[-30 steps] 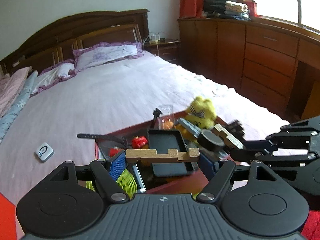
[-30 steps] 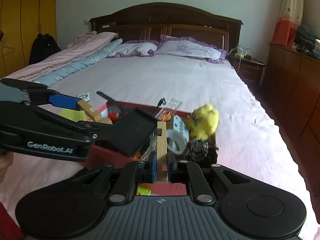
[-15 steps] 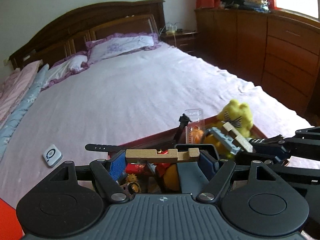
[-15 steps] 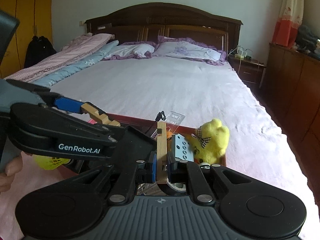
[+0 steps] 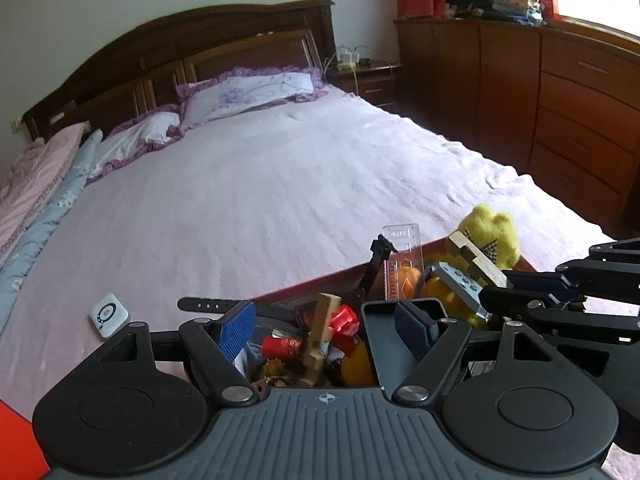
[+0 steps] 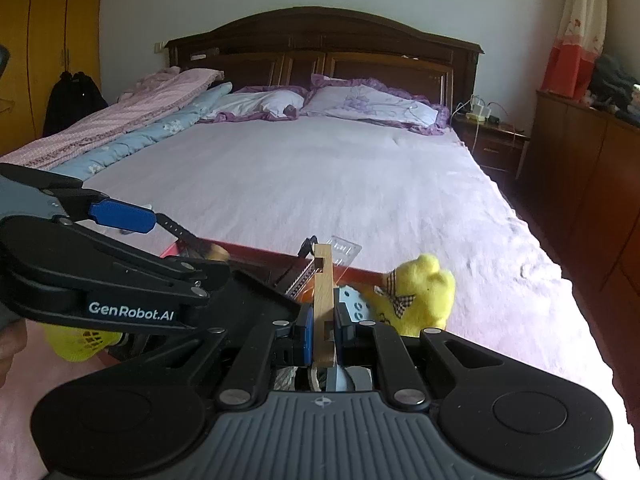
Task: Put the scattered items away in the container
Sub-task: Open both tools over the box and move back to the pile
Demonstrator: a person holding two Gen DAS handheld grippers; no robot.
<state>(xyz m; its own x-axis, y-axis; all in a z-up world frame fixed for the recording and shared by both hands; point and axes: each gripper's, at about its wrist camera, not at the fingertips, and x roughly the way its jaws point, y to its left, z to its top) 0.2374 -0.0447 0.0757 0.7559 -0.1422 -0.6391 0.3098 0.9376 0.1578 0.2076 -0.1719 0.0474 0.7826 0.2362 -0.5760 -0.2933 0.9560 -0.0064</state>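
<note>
A red-brown box (image 5: pixel 316 282) (image 6: pixel 256 249) sits on the bed, filled with toys. My left gripper (image 5: pixel 326 326) is open above it. A notched wooden piece (image 5: pixel 320 332) lies loose and tilted among the items below its fingers. My right gripper (image 6: pixel 323 326) is shut on a second wooden piece (image 6: pixel 323 292), held upright over the box's right side, and it shows in the left wrist view (image 5: pixel 478 258) too. A yellow plush (image 5: pixel 490 232) (image 6: pixel 418 294) leans at the box's right end.
A small white device (image 5: pixel 109 315) lies on the pink bedspread left of the box. A black strap (image 5: pixel 212 304) hangs over the box's left rim. A yellow-green shuttlecock (image 6: pixel 82 340) lies by the box. Wooden cabinets (image 5: pixel 560 112) stand on the right.
My left gripper opened and let go of its wooden piece, which dropped into the box. My right gripper still holds its piece, a little nearer the plush.
</note>
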